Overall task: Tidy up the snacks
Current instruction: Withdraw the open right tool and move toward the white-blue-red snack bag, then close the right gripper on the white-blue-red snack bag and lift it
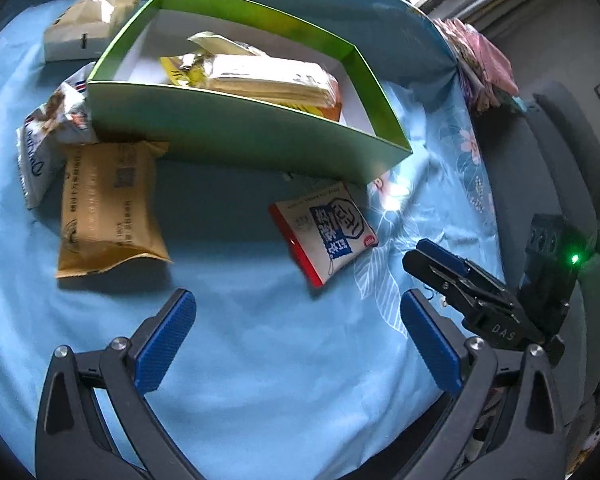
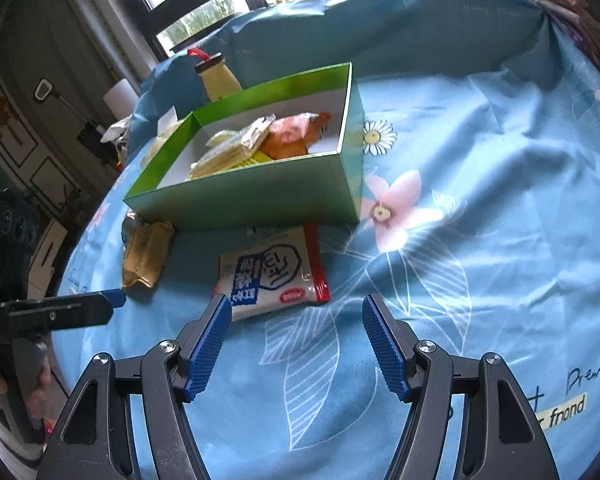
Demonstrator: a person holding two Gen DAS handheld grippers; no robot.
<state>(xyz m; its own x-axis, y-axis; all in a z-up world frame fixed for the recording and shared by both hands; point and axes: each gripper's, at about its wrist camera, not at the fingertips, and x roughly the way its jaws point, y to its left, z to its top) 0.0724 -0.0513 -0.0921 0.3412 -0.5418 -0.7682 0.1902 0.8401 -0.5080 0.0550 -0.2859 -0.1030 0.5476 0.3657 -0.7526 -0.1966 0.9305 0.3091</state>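
1. Here, a green box point(image 1: 236, 140) sits open on a blue flowered cloth point(image 1: 260, 340), its inside white
2. In the box lie a long pale wafer pack point(image 1: 272, 80) and, seen from the right wrist view, an orange packet point(image 2: 292, 138) at the far end, touching the wafers
3. Just in front of the box's near wall, flat on the cloth, lies a white pouch point(image 2: 272, 274) with a blue label and a red edge; whether it touches the wall cannot be told
4. To the left of the pouch, also near the box, lies a tan packet point(image 1: 108, 208); a white bag point(image 1: 52, 136) rests beside it against the box's left corner
5. Behind the box on the left is a cream packet point(image 1: 88, 26), and the right wrist view shows a yellow bottle point(image 2: 218, 78) with a dark cap behind the box
6. The right gripper point(image 2: 296, 340) hovers over the cloth just short of the white pouch, jaws spread wide, holding nothing; its left blue pad point(image 2: 208, 348) is close to the pouch's near corner
7. The left gripper point(image 1: 296, 344) is likewise wide open and empty, above bare cloth, with the tan packet and the pouch ahead of it
8. Each view catches the other gripper at its edge, low beside the cloth
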